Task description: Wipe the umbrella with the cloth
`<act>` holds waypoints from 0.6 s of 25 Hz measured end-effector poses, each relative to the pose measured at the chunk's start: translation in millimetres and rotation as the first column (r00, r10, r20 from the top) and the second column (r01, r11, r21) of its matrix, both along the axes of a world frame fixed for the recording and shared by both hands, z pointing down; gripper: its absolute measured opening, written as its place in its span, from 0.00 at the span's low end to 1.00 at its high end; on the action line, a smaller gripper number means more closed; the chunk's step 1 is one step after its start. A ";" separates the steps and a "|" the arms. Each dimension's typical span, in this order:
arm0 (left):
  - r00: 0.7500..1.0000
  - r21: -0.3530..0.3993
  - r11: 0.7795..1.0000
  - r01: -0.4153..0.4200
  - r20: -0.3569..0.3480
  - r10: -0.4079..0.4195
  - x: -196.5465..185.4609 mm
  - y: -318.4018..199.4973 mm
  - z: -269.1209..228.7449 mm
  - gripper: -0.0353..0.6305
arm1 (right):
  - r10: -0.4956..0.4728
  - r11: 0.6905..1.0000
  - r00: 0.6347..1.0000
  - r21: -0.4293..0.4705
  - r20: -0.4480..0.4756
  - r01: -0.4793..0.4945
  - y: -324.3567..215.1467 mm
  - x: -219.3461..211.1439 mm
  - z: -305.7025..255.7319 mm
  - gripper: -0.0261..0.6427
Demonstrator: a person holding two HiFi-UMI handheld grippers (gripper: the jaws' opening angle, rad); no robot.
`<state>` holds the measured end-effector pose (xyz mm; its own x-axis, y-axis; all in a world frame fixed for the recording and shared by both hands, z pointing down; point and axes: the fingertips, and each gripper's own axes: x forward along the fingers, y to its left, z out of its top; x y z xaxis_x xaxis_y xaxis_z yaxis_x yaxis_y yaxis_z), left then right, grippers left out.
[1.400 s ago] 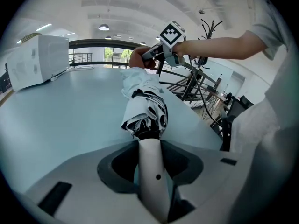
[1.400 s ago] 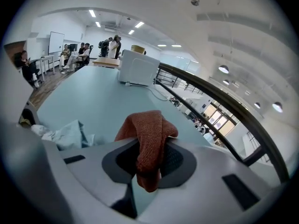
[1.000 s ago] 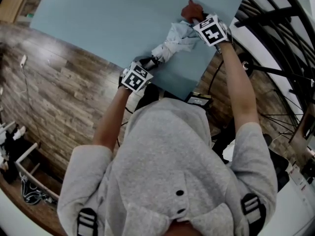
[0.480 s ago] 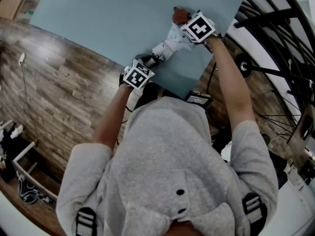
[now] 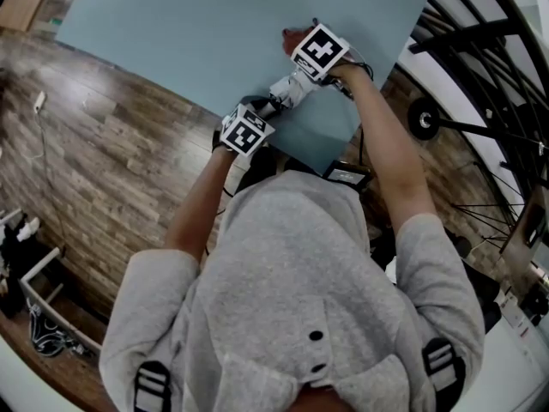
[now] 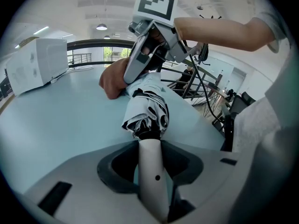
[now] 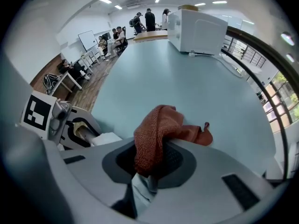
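Your left gripper has its jaws pinching the white handle of the folded umbrella. The handle runs straight up between the jaws. The umbrella lies on the pale blue counter near its front corner. Its bunched black-and-white canopy points away from you toward your right gripper.

Your right gripper's jaws are closed on the rust-red cloth. The cloth spills forward out of the jaws in a crumpled fold, with one corner trailing to the right. From the left gripper view, this gripper tilts steeply down over the far part of the canopy, with the cloth bunched at the umbrella's far end against the counter. A bit of pale umbrella fabric shows just under the right jaws.

A white box stands farther back on the counter. A bicycle wheel stands to your right, beside the wooden floor.
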<state>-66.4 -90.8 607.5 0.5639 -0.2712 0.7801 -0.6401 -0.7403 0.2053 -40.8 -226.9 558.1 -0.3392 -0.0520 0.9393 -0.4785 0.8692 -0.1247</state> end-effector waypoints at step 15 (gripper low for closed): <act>0.999 0.007 1.000 -0.013 0.038 0.012 2.0 0.8 0.6 0.29 | -0.194 0.949 0.980 -0.244 0.043 0.199 87.4 -58.9 12.1 0.15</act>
